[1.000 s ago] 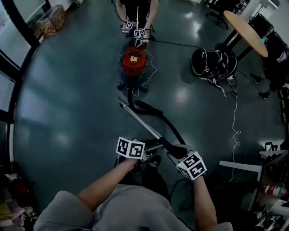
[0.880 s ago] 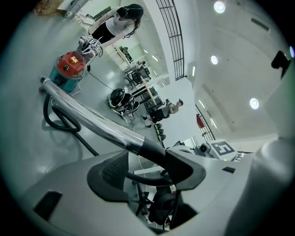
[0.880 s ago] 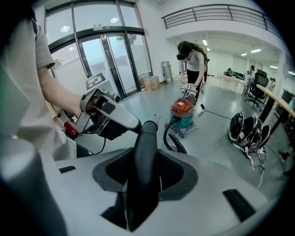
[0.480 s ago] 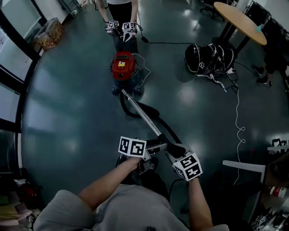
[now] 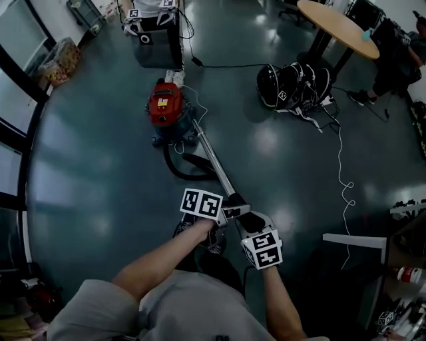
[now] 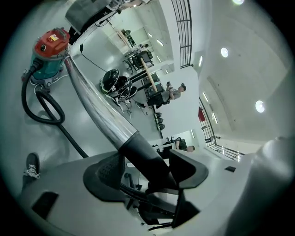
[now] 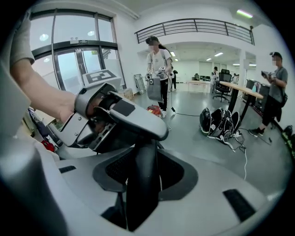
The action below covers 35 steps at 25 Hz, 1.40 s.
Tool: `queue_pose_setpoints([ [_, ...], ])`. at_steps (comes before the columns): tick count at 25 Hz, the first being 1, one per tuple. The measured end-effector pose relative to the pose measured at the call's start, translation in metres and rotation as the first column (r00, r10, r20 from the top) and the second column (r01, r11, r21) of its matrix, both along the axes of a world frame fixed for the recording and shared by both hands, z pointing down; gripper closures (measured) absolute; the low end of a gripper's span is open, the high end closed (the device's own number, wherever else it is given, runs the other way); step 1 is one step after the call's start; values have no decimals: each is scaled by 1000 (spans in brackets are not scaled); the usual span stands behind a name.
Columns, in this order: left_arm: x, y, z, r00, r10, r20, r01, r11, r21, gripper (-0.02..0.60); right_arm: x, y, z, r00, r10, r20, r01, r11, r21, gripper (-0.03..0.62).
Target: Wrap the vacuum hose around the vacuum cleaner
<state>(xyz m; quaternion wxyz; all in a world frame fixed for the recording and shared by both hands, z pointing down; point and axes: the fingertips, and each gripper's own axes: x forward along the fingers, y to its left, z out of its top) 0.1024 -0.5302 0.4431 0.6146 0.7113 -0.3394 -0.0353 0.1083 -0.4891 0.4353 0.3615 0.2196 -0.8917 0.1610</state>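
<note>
The red vacuum cleaner [image 5: 166, 110] stands on the dark floor ahead of me. Its black hose [image 5: 178, 170] loops on the floor beside it. The metal wand [image 5: 212, 158] slants from the vacuum up to my hands. My left gripper [image 5: 226, 208] is around the wand's black handle [image 6: 143, 154]. Its jaws have just been opening and stand open, with the handle between them. Just behind it, my right gripper [image 5: 249, 221] is shut on the same black handle [image 7: 143, 184]. The left gripper view shows the vacuum [image 6: 50, 44] and the hose [image 6: 44, 108] at the upper left.
A pile of black helmets and bags [image 5: 293, 86] lies right of the vacuum, with a white cable [image 5: 343, 166] trailing from it. A round wooden table [image 5: 339, 26] stands behind. Another person with grippers [image 5: 150, 10] stands beyond a grey box [image 5: 156, 43]. My shoe [image 6: 31, 166] is below the wand.
Both grippers have moved forward with the wand. Its far end, which lay apart from the vacuum, now reaches it. The other person has drawn away toward the top of the view.
</note>
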Motion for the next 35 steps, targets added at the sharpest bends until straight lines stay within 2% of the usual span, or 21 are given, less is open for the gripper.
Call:
queue_pose_setpoints([
  [7, -7, -18, 8, 998, 59, 22, -57, 994, -97, 293, -10, -17, 3, 998, 37, -47, -35, 999, 24, 442],
  [14, -23, -42, 19, 993, 113, -20, -115, 982, -152, 290, -28, -44, 13, 995, 4, -96, -3, 1000, 13, 442],
  [18, -51, -56, 26, 994, 89, -60, -98, 980, -174, 290, -57, -60, 15, 989, -64, -135, 69, 997, 32, 442],
  [20, -62, -65, 33, 994, 75, -82, -90, 977, -192, 288, -71, -68, 19, 983, -69, -170, 77, 996, 39, 442],
  [26, -80, -74, 64, 988, 110, -105, -135, 955, -265, 301, -92, -76, 49, 981, 2, -193, -9, 999, -35, 442],
  [29, -89, -79, 82, 986, 120, -117, -150, 945, -291, 311, -104, -78, 67, 980, -30, -195, 14, 996, -84, 441],
  [35, -92, -86, 116, 976, 198, -93, -217, 932, -291, 322, -113, -73, 101, 981, -78, -178, 44, 981, -189, 381],
])
